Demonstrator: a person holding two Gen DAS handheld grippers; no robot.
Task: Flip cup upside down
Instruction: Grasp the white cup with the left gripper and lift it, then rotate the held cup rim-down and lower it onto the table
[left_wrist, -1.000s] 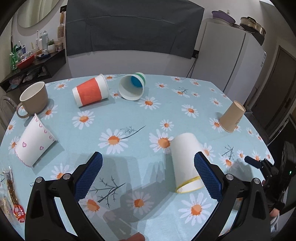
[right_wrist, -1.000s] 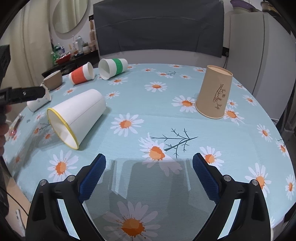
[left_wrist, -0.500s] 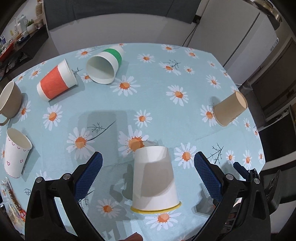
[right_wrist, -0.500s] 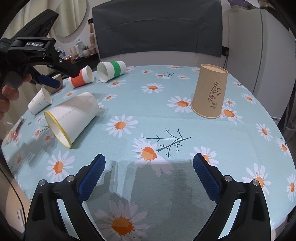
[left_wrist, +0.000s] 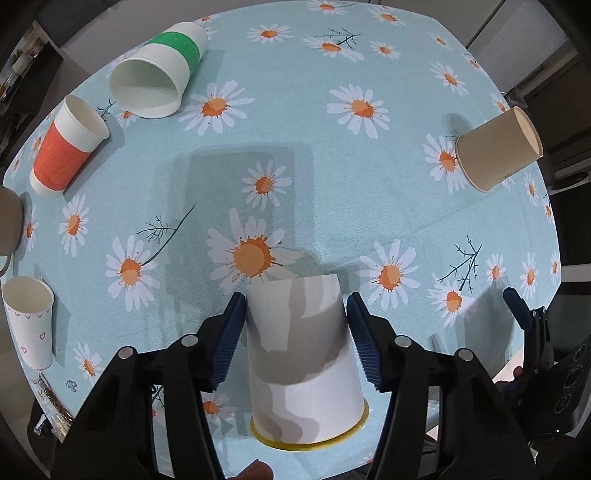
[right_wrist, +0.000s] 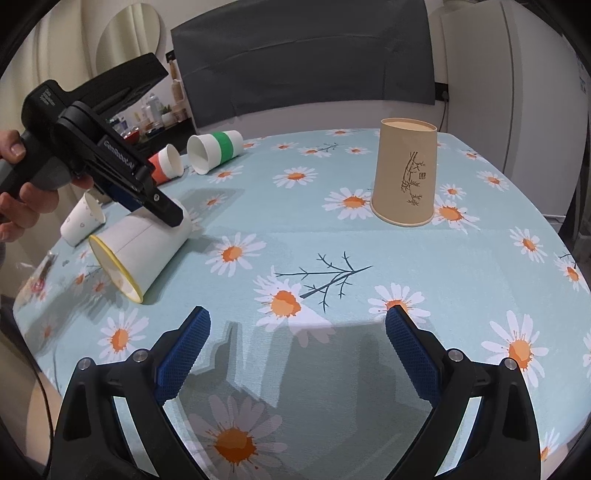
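— What is sitting nearest the left gripper (left_wrist: 295, 336)?

— The white cup with the yellow rim (left_wrist: 304, 358) is lying on its side on the daisy tablecloth (left_wrist: 332, 177), rim toward the camera. The blue pads (left_wrist: 231, 332) are flanking it at its closed end, each just at the cup wall; whether they are actually pressing on it I cannot tell.

— And the right gripper (right_wrist: 297, 343)?

— It is hovering with its jaws spread wide over bare cloth, holding nothing, well apart from that cup.

— Farther out?

— A brown cup (right_wrist: 404, 171) is standing upside down at the right. At the far left, an orange-banded cup (left_wrist: 64, 147) and a green-banded cup (left_wrist: 159, 70) are lying on their sides, and a heart-print cup (left_wrist: 29, 321) is resting by the left edge.
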